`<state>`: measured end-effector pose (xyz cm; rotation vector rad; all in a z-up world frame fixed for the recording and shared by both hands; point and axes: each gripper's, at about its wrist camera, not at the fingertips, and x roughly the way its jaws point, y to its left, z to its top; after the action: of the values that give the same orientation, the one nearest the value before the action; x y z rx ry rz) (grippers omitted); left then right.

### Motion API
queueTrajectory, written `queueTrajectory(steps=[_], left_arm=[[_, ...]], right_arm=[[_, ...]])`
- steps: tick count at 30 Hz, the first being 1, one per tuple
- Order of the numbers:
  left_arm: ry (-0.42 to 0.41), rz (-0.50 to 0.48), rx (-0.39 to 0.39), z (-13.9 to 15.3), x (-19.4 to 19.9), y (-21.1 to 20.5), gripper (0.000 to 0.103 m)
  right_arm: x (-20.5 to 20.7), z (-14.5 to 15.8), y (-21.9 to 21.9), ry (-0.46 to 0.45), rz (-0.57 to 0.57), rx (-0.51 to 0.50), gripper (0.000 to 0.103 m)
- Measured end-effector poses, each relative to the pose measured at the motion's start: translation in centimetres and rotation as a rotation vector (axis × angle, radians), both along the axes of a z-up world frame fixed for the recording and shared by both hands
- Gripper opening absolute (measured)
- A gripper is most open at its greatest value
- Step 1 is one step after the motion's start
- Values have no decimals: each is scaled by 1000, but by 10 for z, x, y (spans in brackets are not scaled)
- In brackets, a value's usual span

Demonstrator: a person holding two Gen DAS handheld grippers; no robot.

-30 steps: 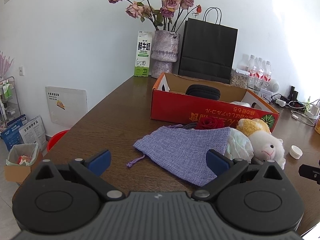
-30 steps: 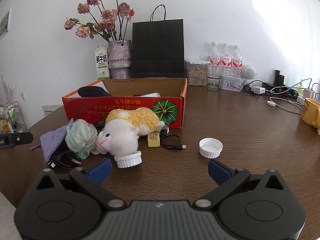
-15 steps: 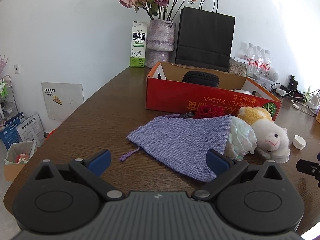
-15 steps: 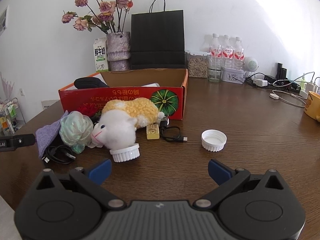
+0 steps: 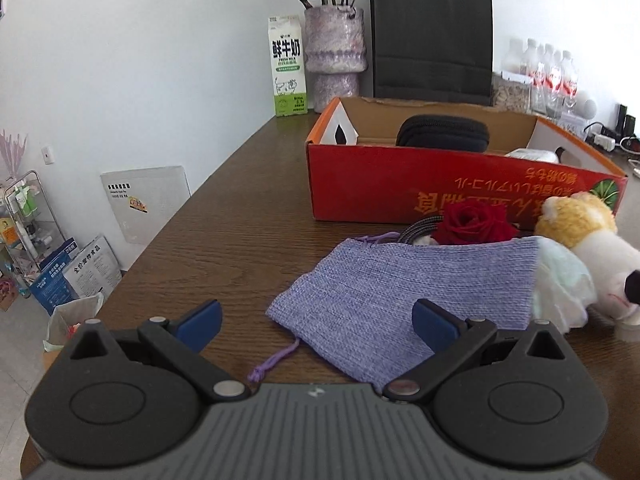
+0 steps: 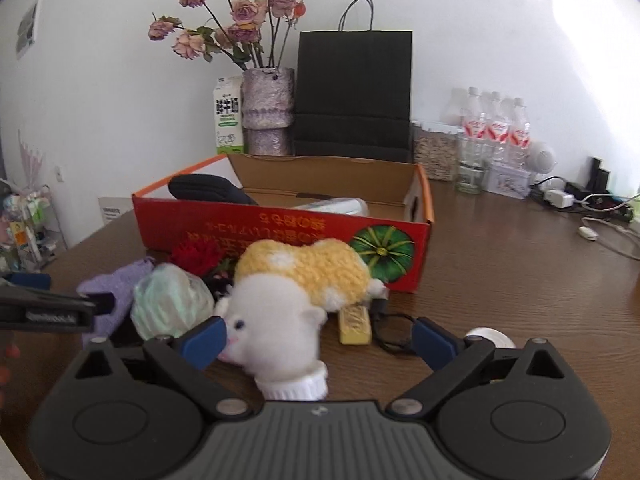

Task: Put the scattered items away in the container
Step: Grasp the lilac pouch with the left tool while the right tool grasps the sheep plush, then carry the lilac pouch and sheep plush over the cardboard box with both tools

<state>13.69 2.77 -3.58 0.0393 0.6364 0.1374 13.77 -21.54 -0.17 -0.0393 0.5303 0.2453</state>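
The left gripper [image 5: 316,320] gapes wide over the lilac pouch's [image 5: 404,296] near corner, gripping nothing. Rightward, the right gripper's [image 6: 320,340] jaws are closing around the plush toy's [image 6: 276,320] white head, pads not yet pressing, before the red box [image 6: 280,236].

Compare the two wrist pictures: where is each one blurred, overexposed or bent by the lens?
Left wrist view: sharp purple pouch; water bottles wash out in glare at right; the wall curves, corners darken. Right wrist view: soft overall; the plush toy is smeared; bright patch on the wall upper right; dark rounded corners.
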Motion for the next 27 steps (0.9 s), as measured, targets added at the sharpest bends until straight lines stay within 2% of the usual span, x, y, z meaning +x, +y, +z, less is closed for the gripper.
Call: queueTrajectory(steps=[3, 6, 9, 11, 12, 14, 15, 17, 19, 22, 24, 27], left_arm=[[29, -19, -12, -7, 9, 4, 103], [43, -46, -56, -8, 11, 11, 103], [39, -79, -76, -8, 7, 13, 96], [25, -104, -78, -7, 3, 10, 77], [20, -117, -77, -6, 1, 8, 73], [11, -126, -73, -5, -2, 4, 55], [8, -131, -74, -4, -3, 3, 49], [2, -129, -71, -3, -6, 1, 24], [-1, -131, -72, -2, -7, -2, 16], [-19, -121, -57, 0, -11, -5, 13], [-50, -116, -58, 6, -16, -4, 12], [-107, -112, -52, 18, -21, -4, 12]], right_arm=[[12, 0, 9, -1, 23, -13, 93], [26, -4, 15, 41, 61, -6, 82], [36, -10, 18, 96, 78, 15, 60], [35, -11, 19, 94, 77, 22, 53], [33, -10, 19, 87, 81, 27, 52], [30, -9, 17, 79, 80, 46, 51], [29, -8, 15, 75, 79, 56, 50], [25, -7, 12, 66, 77, 67, 50], [21, -5, 10, 56, 73, 74, 49], [15, 0, 6, 32, 71, 86, 47], [10, 3, 5, 6, 69, 87, 43], [6, 9, 4, -19, 66, 78, 43]])
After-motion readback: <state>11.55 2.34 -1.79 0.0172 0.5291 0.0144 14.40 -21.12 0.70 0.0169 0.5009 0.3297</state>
